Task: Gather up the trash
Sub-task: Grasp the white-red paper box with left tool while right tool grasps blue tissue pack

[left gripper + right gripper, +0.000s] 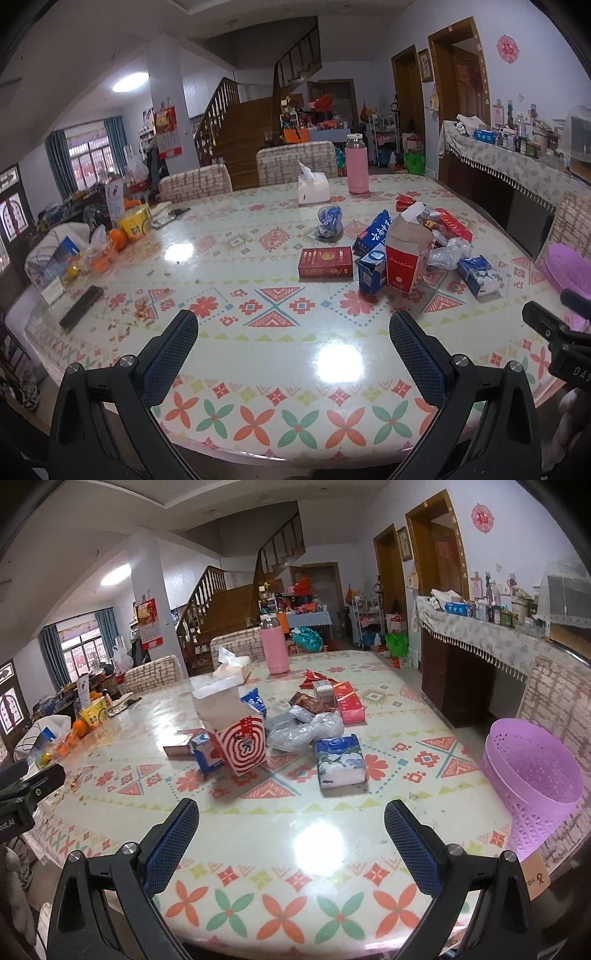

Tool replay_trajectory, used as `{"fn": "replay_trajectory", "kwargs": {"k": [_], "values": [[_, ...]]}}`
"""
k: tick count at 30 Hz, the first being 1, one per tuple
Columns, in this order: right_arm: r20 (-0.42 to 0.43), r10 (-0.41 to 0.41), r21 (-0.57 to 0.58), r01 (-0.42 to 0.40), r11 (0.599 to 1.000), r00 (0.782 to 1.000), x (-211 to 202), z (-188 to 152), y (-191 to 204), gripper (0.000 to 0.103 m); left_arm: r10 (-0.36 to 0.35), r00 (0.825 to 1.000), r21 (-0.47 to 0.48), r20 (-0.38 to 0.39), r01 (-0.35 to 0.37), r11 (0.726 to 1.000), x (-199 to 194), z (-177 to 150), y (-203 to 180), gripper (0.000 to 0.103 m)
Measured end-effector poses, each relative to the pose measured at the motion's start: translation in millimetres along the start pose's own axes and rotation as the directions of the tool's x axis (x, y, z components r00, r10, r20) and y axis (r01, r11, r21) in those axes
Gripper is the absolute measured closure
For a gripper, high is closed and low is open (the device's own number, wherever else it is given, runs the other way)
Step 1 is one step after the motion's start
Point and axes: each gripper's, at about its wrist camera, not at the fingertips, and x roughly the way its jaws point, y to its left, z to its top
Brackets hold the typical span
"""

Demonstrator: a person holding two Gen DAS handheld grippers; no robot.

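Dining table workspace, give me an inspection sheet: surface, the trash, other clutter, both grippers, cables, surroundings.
Surface: table with a glossy patterned cover; crumbs near its left edge.
Job's things: red flat box, open red carton, blue tissue pack, crumpled plastic bag, all lying mid-table; purple basket at the right edge, no trash visible inside.
Clutter: pink bottle, tissue box, oranges.
Grippers: left gripper open, holding nothing; right gripper open, holding nothing; both above the near edge.
Cables: nothing seen.
Surroundings: chairs, staircase, loaded sideboard.
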Motion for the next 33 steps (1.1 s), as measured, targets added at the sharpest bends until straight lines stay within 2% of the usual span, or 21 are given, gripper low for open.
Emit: {"fn": "replay_trajectory", "kwargs": {"k": [10, 18, 22, 26, 33], "values": [[0.083, 0.006, 0.018, -0.008, 1.000, 0.997, -32.5, -3.0, -3.4, 0.000, 0.004, 0.999, 0.049, 0.045, -0.006, 0.999, -22.3, -3.9, -10.1, 0.000], [0.114, -0.005, 0.002, 0.005, 1.000, 0.993, -43.5, -9.0, -3.5, 0.000, -0.021, 0.999, 0.045, 0.035, 0.020, 0.999, -22.0, -5.0, -14.2, 0.000], [0.116, -0.008, -0.022, 0.011, 1.000, 0.993, -40.8, -11.0, 0.0, 0.000, -0.024, 1.000, 0.026, 0.018, 0.024, 0.999, -16.2, -7.4, -11.4, 0.000], [0.097, -0.002, -0.024, 0.004, 1.000, 0.995, -32.8, -10.8, 0.4, 0.000, 0.029, 0.999, 0.036, 0.019, -0.030, 0.999, -8.0, -8.3, -8.5, 0.000], [0.062, -0.005, -0.023, 0.006, 1.000, 0.998, -17.0, -5.9, -1.3, 0.000, 0.050, 0.999, 0.008, -0.012, -0.050, 0.999, 13.3, -1.5, 1.5, 0.000]]}}
